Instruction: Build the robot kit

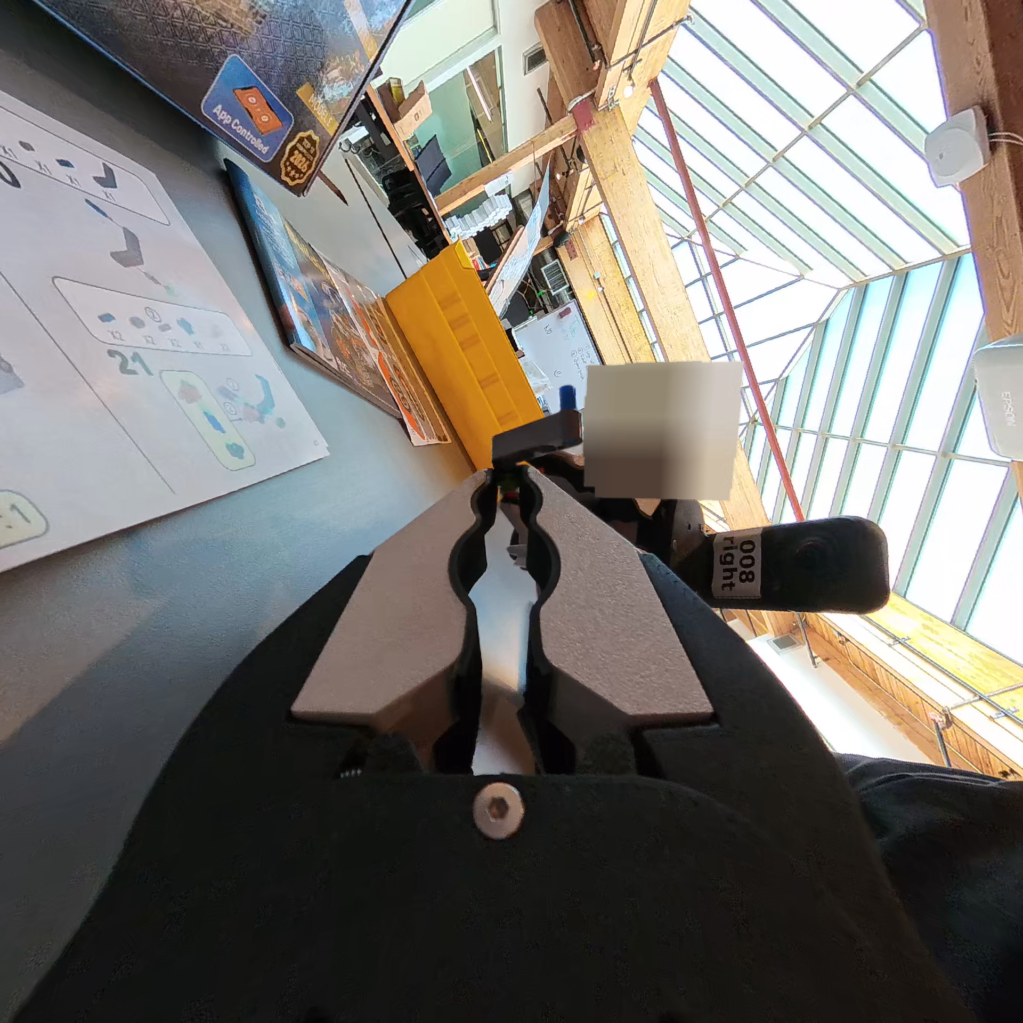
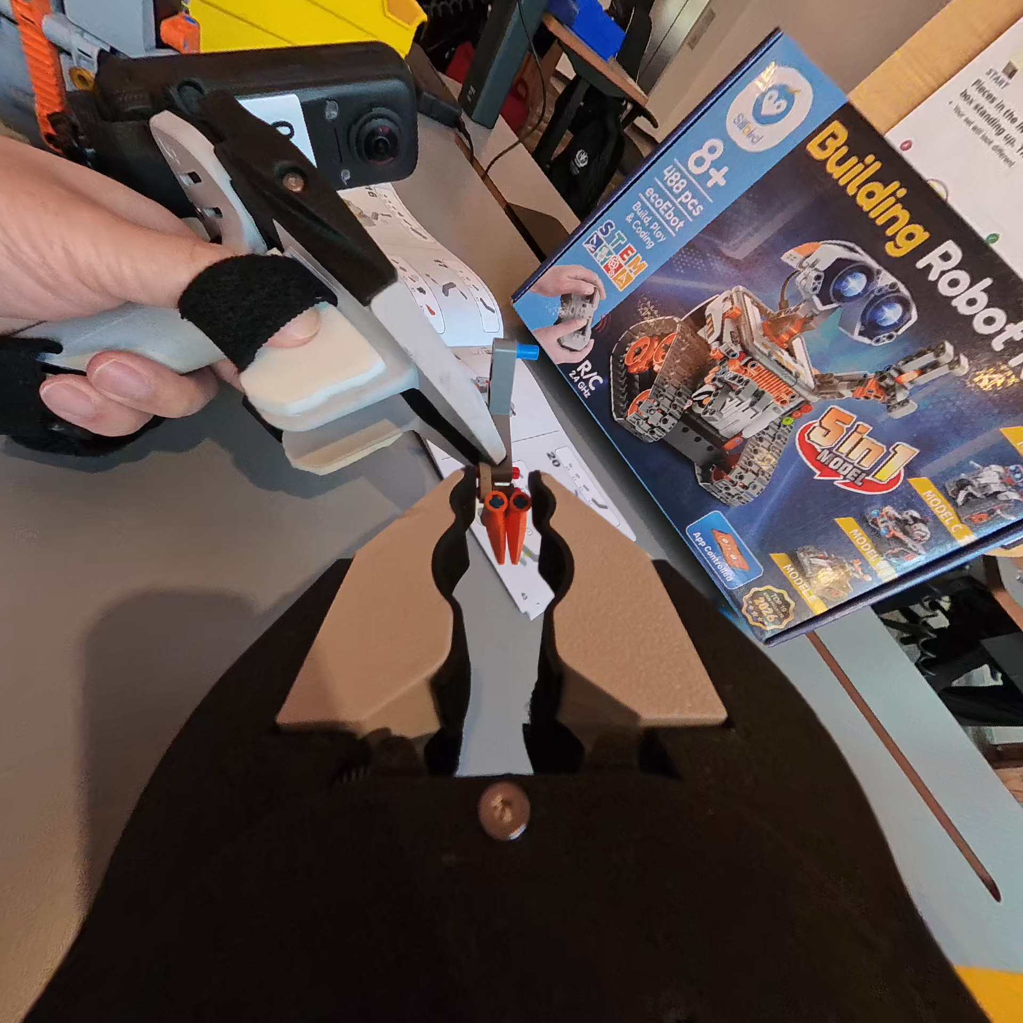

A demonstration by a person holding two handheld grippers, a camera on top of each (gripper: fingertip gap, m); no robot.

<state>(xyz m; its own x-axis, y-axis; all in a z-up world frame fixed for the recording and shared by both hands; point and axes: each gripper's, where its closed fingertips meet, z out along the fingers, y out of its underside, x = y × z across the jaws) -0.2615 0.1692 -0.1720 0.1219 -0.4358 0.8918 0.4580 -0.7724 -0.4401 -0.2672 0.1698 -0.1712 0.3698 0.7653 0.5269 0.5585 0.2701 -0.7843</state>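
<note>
left tongs [image 2: 495, 456]: in the right wrist view the tips are pinched shut on the lower part of a grey beam [image 2: 501, 387]; a hand [image 2: 110, 288] with a black strap on one finger holds the handle.
left tongs, own view [image 1: 506, 479]: the tips nearly touch and clamp something small and dark, too small to tell more.
right tongs [image 2: 501, 498]: the jaws stand a little apart, with two orange pins [image 2: 506, 523] between them; i cannot tell if the pads press on the pins or only stand beside them.
small assembly: the grey beam stands nearly upright above the table [image 2: 166, 553], a blue peg [image 2: 526, 350] sticks out near its top, and the orange pins sit at its lower end.
instruction sheet [image 2: 454, 310]: lies flat on the table, under both tongs.
toy box [image 2: 775, 360]: blue, with a robot picture, stands tilted just right of the tongs.
yellow bin [image 1: 470, 354]: on the far part of the table, behind a flat booklet [image 1: 332, 326].
</note>
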